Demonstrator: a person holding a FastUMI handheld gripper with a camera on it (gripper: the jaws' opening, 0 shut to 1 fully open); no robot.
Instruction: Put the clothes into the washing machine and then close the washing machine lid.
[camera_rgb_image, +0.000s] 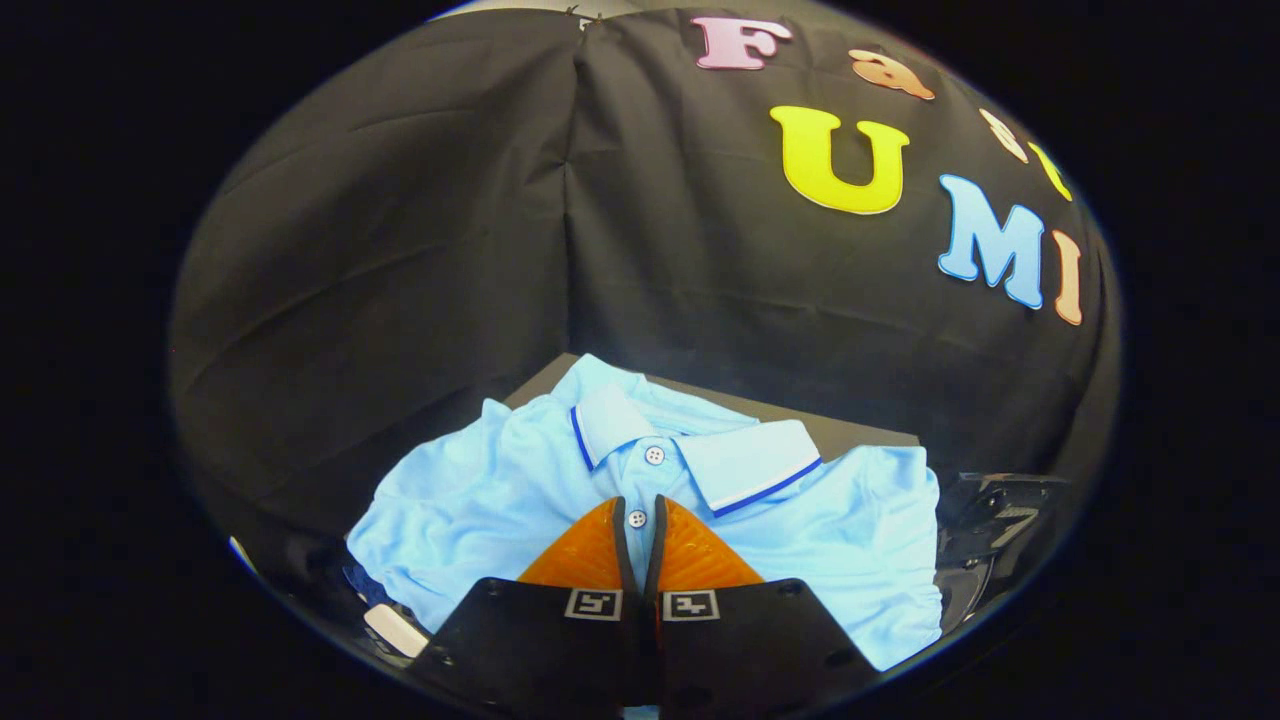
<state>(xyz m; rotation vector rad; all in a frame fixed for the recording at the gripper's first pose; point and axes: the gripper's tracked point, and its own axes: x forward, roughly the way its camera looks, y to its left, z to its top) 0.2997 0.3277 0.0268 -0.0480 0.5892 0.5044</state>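
Gripper (637, 512) sits low over the shirt (480, 500), fingers (585, 550) drawn nearly together w/ only a thin slit left between the tips. A strip of the button placket shows in that slit, and one button (636, 518) sits right at the tips. Looks clenched on the placket fabric, though I can't be sure both fingers actually press it, since the fold lies under the fingers from this angle.

Biggest thing behind is the booth wall (400, 250), dark cloth w/ a vertical seam running down to the shirt's far edge. Below it a dark flat surface (850, 435) carries the shirt; its far edge shows just beyond the collar.

Shirt is a light blue polo, spread out front-up, reaching wide to both sides of the fingers and rumpled at the left side. Collar (740, 460) lies open just beyond the fingertips, each flap edged w/ a darker blue line. Second button (654, 455) sits at the collar's base, beyond the first.

To the right of the shirt, near its sleeve, some dark hardware (1000, 520), too dim to ID. At the shirt's near-left corner, a small pale tag-like piece (397, 630) beside the gripper body, also hard to make out.
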